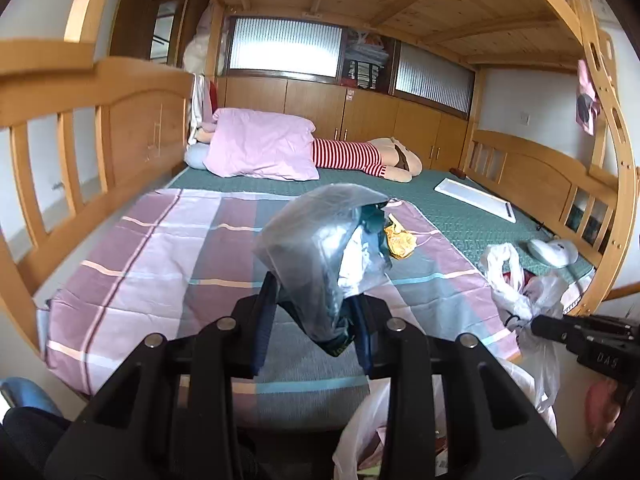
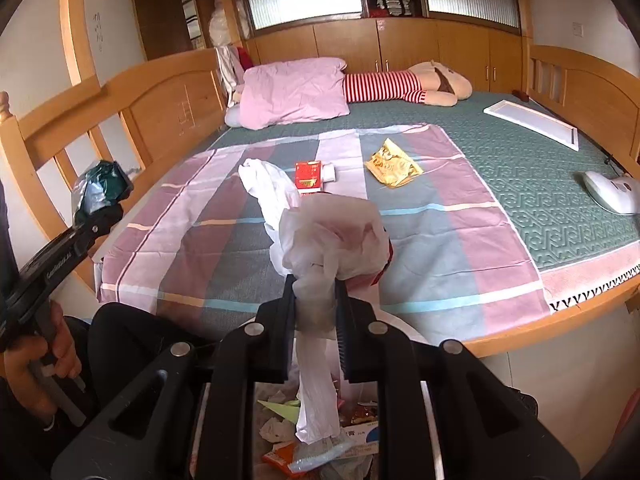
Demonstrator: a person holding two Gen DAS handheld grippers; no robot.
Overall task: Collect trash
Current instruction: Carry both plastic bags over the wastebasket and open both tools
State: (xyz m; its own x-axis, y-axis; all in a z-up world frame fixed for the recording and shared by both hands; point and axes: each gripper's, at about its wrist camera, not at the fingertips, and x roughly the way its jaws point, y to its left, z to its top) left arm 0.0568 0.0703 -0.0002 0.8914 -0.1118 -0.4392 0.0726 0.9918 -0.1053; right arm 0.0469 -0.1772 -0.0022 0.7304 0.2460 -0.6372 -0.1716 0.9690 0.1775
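A crumpled silver-and-green wrapper (image 1: 320, 256) is pinched in the left claw (image 1: 316, 332), held above the near edge of the checked sheet (image 2: 420, 232) on the bed. The right claw (image 2: 316, 320) is clamped on the white trash bag (image 2: 332, 236), over that same near edge. Farther in on the sheet lie a yellow wrapper (image 2: 392, 165) and a red packet (image 2: 308, 176), apart from each other.

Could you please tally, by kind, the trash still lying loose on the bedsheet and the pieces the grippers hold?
Loose on the sheet:
Yellow snack wrapper: 1
Red cigarette pack: 1
Held:
Silver-green foil wrapper, left gripper: 1
White plastic bag, right gripper: 1
Total: 4
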